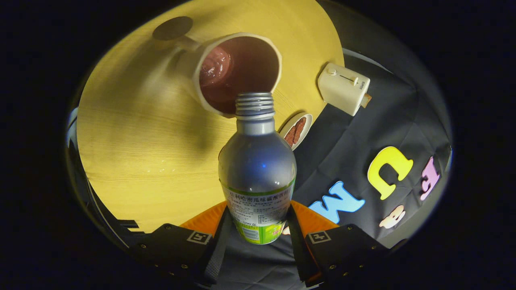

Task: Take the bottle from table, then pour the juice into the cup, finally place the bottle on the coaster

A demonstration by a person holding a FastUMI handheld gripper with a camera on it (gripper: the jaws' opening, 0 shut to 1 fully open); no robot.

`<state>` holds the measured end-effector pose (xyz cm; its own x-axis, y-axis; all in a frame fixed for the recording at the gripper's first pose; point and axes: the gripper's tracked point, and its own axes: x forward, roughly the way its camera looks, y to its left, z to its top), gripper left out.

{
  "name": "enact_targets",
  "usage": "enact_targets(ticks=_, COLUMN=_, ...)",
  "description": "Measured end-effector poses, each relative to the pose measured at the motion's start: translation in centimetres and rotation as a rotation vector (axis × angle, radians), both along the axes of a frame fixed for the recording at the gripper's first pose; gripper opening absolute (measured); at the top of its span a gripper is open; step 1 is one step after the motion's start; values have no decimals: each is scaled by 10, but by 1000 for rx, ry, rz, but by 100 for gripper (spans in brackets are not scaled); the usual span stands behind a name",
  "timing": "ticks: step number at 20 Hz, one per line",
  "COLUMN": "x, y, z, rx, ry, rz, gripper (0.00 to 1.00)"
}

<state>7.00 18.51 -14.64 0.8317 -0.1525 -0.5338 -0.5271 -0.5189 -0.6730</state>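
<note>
My gripper [258, 225] is shut on a clear plastic bottle [258, 165] with a green and white label, both fingers pressing its labelled lower part. The bottle is uncapped and tipped over, its threaded neck [254, 105] right at the rim of a white cup [238, 72]. The cup stands on the wooden table [137, 133] and holds dark red juice [217, 66]. The bottle's see-through body looks empty. A dark round coaster [172, 27] lies on the table beyond the cup.
A small white plate [296, 129] with brown food sits by the table's edge, just beside the bottle's shoulder. A white toaster [343, 88] stands farther off at the same edge. The booth's black cloth wall lies past it.
</note>
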Motion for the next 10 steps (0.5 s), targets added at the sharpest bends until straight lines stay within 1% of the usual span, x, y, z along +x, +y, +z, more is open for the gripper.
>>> enact_targets(ticks=4, x=-7, y=-11, z=-15, rx=142, ry=34, rz=-80, gripper=72)
enact_targets(ticks=9, x=-22, y=-17, z=-40, rx=436, ry=125, rz=-229, gripper=72)
enact_targets(ticks=10, x=-24, y=-19, z=-44, rx=477, ry=143, rz=-256, gripper=72)
